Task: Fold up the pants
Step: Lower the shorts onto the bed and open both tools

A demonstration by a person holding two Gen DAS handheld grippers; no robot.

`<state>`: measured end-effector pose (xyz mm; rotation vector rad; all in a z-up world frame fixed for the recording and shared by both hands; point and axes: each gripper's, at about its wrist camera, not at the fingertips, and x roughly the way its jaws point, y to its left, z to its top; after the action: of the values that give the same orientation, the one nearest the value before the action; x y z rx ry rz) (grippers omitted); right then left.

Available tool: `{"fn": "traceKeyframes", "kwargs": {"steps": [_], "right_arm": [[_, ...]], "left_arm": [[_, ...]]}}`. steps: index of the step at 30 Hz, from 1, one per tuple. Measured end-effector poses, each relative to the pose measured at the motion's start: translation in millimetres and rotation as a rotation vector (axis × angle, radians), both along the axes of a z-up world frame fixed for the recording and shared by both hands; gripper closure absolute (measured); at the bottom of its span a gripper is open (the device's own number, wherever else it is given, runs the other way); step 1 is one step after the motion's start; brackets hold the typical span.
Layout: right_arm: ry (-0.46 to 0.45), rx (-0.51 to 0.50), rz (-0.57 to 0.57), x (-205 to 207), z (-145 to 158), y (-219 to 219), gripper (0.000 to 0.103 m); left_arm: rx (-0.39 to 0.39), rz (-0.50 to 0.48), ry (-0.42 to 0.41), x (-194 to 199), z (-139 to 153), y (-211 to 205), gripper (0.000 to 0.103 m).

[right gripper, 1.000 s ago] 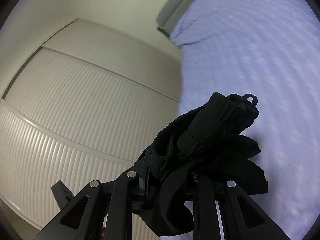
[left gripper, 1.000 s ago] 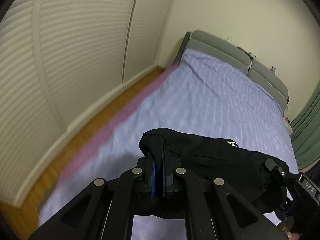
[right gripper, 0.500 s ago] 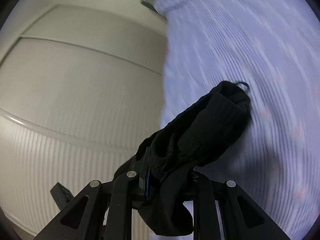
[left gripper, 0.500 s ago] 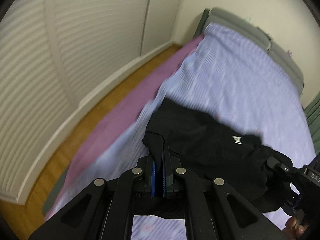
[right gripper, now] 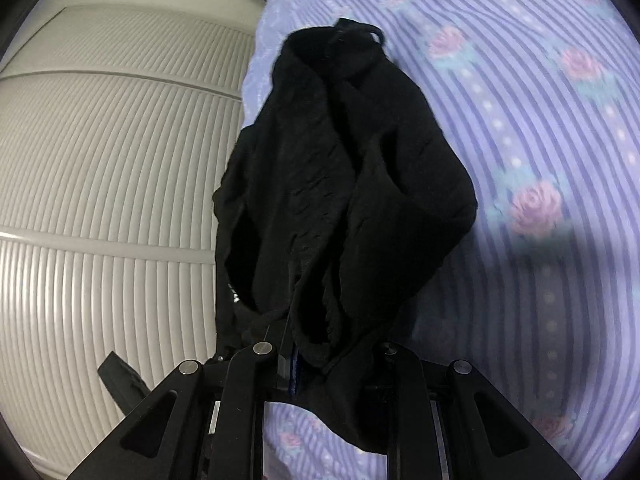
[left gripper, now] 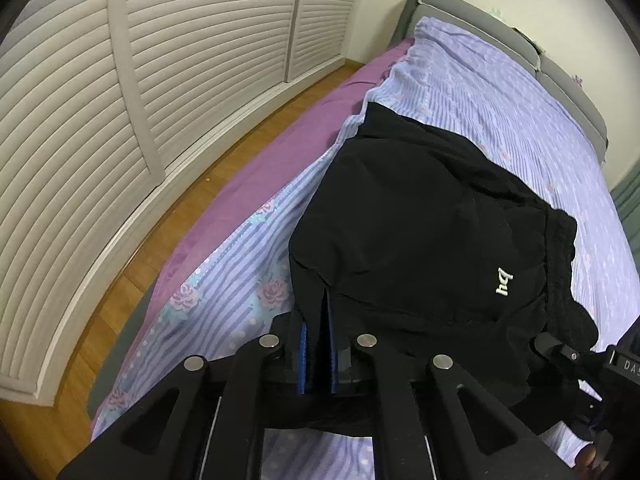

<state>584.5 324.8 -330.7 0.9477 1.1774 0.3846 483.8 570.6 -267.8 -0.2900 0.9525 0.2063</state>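
black soft fabric pants draped on striped lilac bed sheet, near its edge | left gripper fingers pinched on hem; right gripper fingers clamped on bunched waistband | risk: uneven pull skews fold, cloth slides off bedside

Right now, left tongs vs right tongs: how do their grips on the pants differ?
The left tongs pinch a single thin edge of the black pants, with both blue pads showing; the right tongs clamp a thick bunched wad that hides most of the pads. Cloth ahead of the left tongs spreads fairly flat over the striped bedsheet; ahead of the right tongs it is gathered into deep folds. Both are shut on the same pants.
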Motion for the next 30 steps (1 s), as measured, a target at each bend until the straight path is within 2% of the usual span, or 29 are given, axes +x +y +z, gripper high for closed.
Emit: {"fn": "traceKeyframes", "kwargs": {"steps": [3, 5, 7, 8, 9, 11, 16, 18, 20, 23, 28, 30], "right_arm": [[-0.016, -0.064, 0.007, -6, 7, -3, 0.073], [-0.025, -0.108, 0.008, -9, 11, -7, 0.049], [-0.044, -0.14, 0.001, -14, 30, -9, 0.04], [-0.054, -0.162, 0.007, -13, 33, -10, 0.038], [-0.06, -0.175, 0.014, -12, 29, -11, 0.037], [-0.073, -0.231, 0.043, -13, 32, -14, 0.036], [-0.149, -0.346, 0.127, -28, 37, -25, 0.028], [-0.19, -0.4, 0.153, -35, 46, -36, 0.028], [-0.222, -0.407, 0.172, -40, 56, -47, 0.025], [-0.285, -0.44, 0.21, -51, 75, -66, 0.025], [-0.459, -0.53, 0.274, -71, 111, -106, 0.025], [-0.488, -0.54, 0.28, -77, 117, -127, 0.023]], "left_arm": [[0.05, -0.008, 0.01, 1, 0, -6, 0.081], [0.09, -0.01, 0.013, -1, 0, -10, 0.076], [0.103, 0.003, 0.013, -5, 0, -12, 0.072], [0.11, 0.012, 0.013, -8, -1, -12, 0.067], [0.117, 0.019, 0.016, -10, -2, -13, 0.056], [0.136, 0.038, 0.02, -16, -5, -14, 0.045], [0.158, 0.088, 0.007, -33, 1, -18, 0.041], [0.165, 0.108, -0.001, -41, 7, -22, 0.039], [0.187, 0.112, 0.001, -49, 15, -31, 0.039], [0.276, 0.087, -0.02, -65, 37, -64, 0.037], [0.339, 0.068, -0.104, -91, 64, -136, 0.03], [0.371, 0.076, -0.143, -99, 69, -167, 0.023]]}}
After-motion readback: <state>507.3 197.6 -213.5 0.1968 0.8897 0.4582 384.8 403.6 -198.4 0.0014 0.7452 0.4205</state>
